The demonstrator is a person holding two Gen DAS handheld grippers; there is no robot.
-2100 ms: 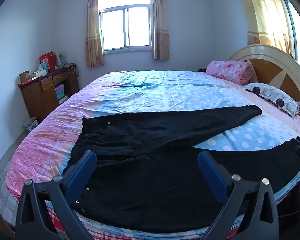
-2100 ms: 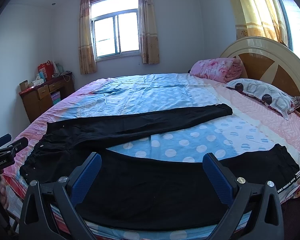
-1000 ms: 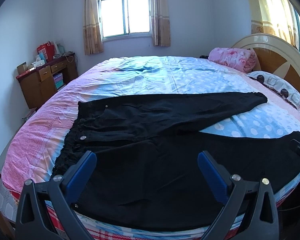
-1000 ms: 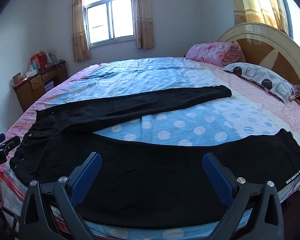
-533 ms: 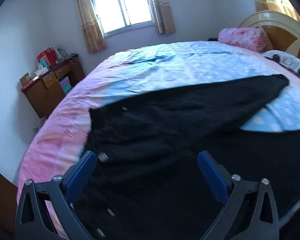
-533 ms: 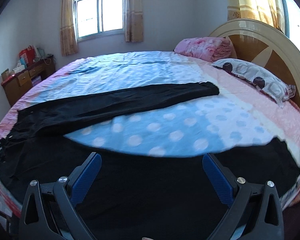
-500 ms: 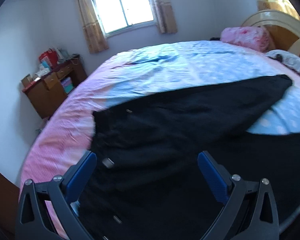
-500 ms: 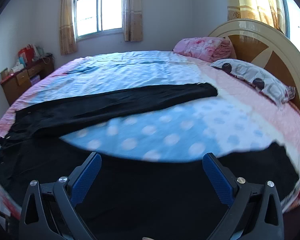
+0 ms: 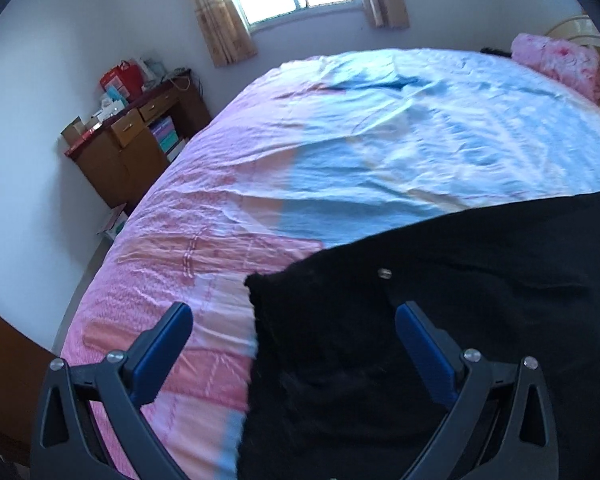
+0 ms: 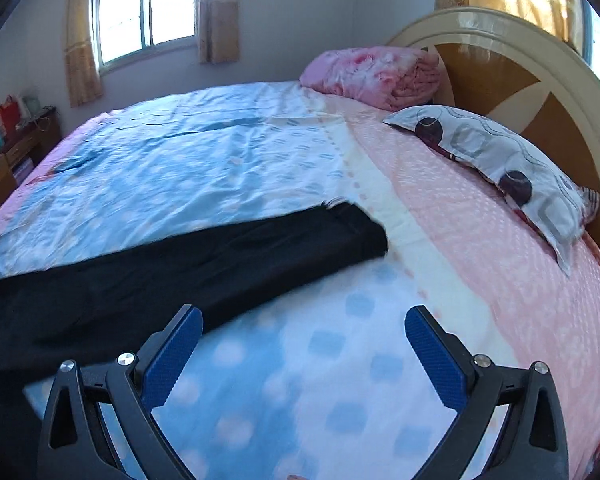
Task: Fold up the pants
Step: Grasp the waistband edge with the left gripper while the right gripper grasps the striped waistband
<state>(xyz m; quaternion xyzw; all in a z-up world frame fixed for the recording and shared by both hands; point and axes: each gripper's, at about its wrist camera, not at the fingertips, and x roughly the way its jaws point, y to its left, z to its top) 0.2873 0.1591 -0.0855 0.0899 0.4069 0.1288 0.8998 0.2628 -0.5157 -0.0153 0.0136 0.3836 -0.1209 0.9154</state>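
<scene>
Black pants [image 9: 440, 312] lie spread on the bed. In the left wrist view their waistband corner [image 9: 260, 284] sits just ahead of my open left gripper [image 9: 294, 320], which hovers over the waist edge. In the right wrist view the far leg [image 10: 220, 256] runs across the bed, its cuff [image 10: 360, 228] ahead of my open, empty right gripper [image 10: 302, 326], which hovers over the dotted sheet. The near leg is out of view.
The bed has a pink and blue sheet [image 9: 380, 140]. A wooden desk [image 9: 136, 144] with clutter stands at the left wall. A patterned pillow [image 10: 496, 160], a folded pink blanket [image 10: 376, 70] and a rounded headboard [image 10: 520, 68] are at the right.
Both grippers have moved forward over the bed. The left one has swung left to the waistband corner; the right one has moved past the near leg toward the far leg's cuff.
</scene>
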